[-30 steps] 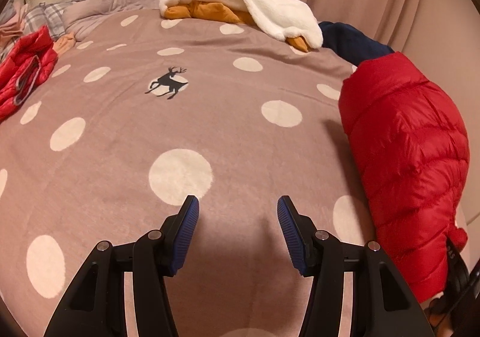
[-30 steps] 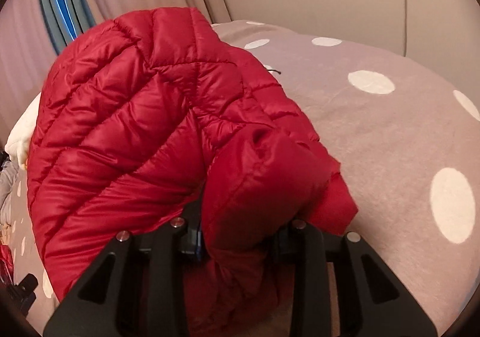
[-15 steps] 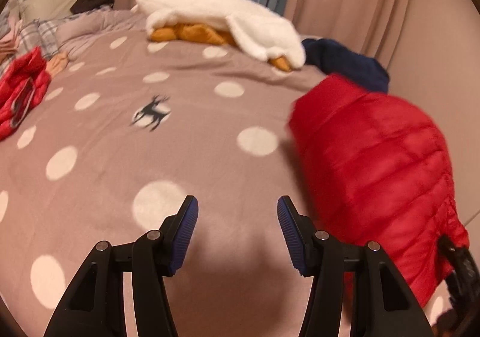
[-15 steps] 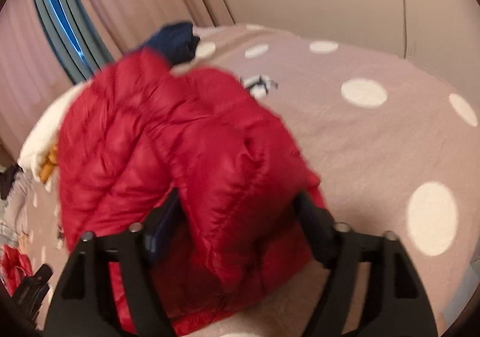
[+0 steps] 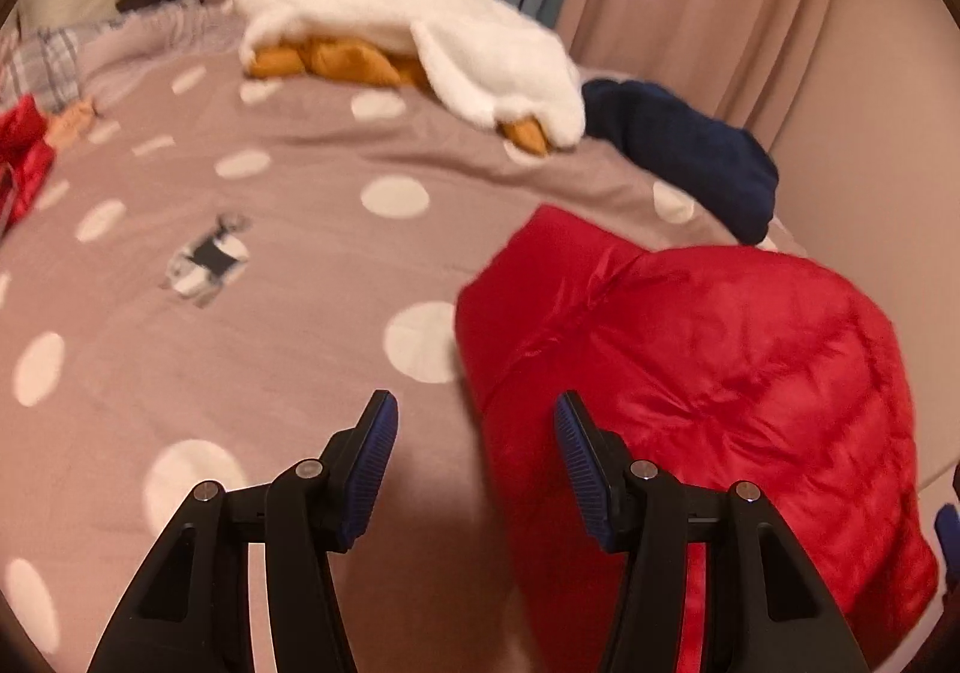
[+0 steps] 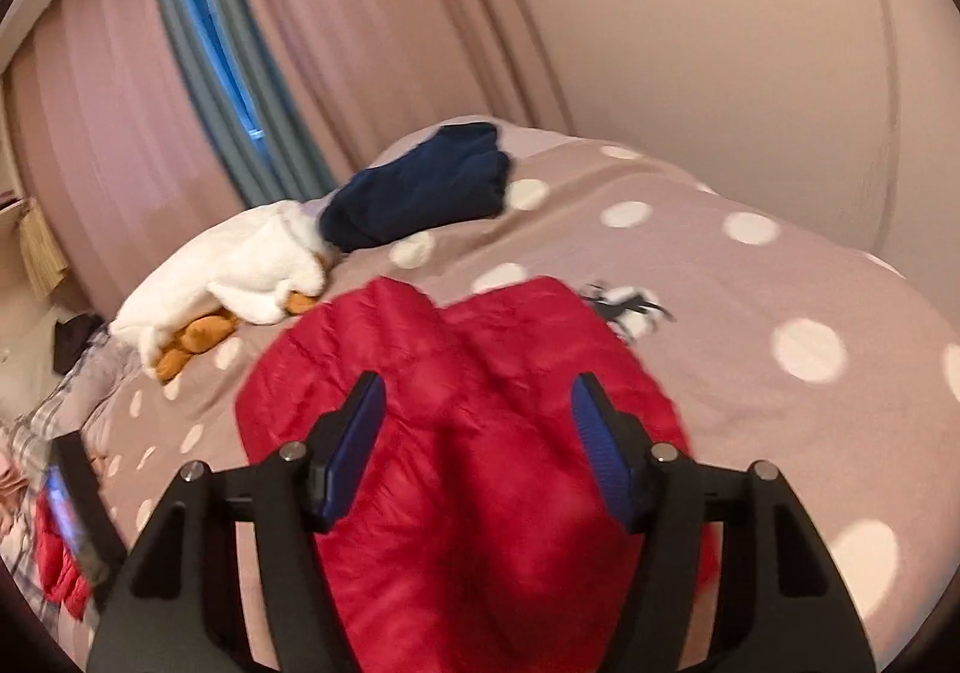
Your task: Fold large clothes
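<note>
We see a red puffer jacket [image 6: 480, 469] of glossy quilted fabric on a matt, soft cloth bedspread [image 5: 288, 229]. Far off lies a fluffy white fleece [image 5: 420, 31]. The gripper pads [image 6: 354, 445] look like ribbed blue rubber on matt black plastic.

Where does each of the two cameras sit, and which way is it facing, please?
Left wrist: on the left gripper, angled down across the dotted bedspread; its open fingers show.
Right wrist: on the right gripper, above the red puffer jacket; its open fingers show.
Both share the jacket, white fleece and navy garment.
</note>
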`<act>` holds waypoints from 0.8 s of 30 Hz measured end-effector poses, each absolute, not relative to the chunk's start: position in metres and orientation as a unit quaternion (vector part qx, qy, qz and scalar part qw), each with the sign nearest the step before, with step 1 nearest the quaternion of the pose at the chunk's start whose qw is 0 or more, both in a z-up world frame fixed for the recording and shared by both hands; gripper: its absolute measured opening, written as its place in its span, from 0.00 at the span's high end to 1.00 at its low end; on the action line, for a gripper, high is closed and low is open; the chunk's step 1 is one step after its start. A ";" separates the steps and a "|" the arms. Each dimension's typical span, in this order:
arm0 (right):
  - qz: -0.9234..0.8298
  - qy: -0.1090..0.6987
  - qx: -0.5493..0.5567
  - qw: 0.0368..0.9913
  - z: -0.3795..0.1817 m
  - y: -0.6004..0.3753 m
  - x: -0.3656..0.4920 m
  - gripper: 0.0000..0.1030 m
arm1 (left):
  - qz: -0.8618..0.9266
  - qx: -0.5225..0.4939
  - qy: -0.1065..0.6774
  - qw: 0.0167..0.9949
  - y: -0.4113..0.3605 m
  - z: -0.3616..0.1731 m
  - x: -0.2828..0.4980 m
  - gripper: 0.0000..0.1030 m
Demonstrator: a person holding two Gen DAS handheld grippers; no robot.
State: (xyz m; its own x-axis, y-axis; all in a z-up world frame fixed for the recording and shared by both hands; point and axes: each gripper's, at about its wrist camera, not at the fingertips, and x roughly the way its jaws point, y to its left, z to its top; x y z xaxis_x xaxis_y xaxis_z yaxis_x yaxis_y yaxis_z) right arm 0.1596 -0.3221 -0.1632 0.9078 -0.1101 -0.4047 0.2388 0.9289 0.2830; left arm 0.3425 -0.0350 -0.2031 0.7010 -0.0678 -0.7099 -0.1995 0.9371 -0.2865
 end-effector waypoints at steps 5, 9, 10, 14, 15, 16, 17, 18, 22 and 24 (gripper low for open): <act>-0.111 0.266 0.102 0.952 -0.194 -0.318 0.216 0.64 | 0.004 -0.126 0.392 0.911 -0.082 -0.217 0.370 0.52; -0.169 0.271 0.131 0.939 -0.213 -0.363 0.219 0.64 | -0.043 -0.111 0.395 0.911 -0.119 -0.226 0.388 0.53; -0.176 0.277 0.132 0.935 -0.217 -0.369 0.219 0.64 | -0.049 -0.115 0.399 0.908 -0.123 -0.229 0.392 0.53; -0.166 0.297 0.151 0.928 -0.247 -0.397 0.230 0.63 | -0.041 -0.087 0.404 0.910 -0.141 -0.238 0.404 0.53; -0.170 0.294 0.155 0.928 -0.254 -0.400 0.233 0.63 | -0.037 -0.082 0.399 0.912 -0.143 -0.239 0.404 0.53; -0.173 0.293 0.153 0.928 -0.255 -0.399 0.233 0.63 | -0.035 -0.081 0.396 0.914 -0.143 -0.241 0.405 0.53; -0.180 0.292 0.146 0.928 -0.257 -0.396 0.235 0.63 | -0.034 -0.080 0.396 0.914 -0.144 -0.243 0.407 0.53; -0.187 0.293 0.135 0.928 -0.259 -0.393 0.238 0.63 | -0.034 -0.080 0.396 0.914 -0.146 -0.244 0.409 0.53; -0.193 0.293 0.126 0.928 -0.263 -0.394 0.244 0.63 | -0.046 -0.069 0.389 0.917 -0.150 -0.250 0.411 0.53; -0.194 0.284 0.132 0.930 -0.265 -0.396 0.243 0.63 | -0.045 -0.063 0.385 0.920 -0.153 -0.251 0.412 0.53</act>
State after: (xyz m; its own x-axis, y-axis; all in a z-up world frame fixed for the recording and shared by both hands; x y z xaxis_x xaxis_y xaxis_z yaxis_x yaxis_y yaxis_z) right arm 0.2429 -0.3961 -0.2652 0.7631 -0.2856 -0.5798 0.4352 0.8902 0.1343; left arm 0.4120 -0.1528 -0.2506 0.6992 -0.1311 -0.7028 0.0343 0.9881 -0.1502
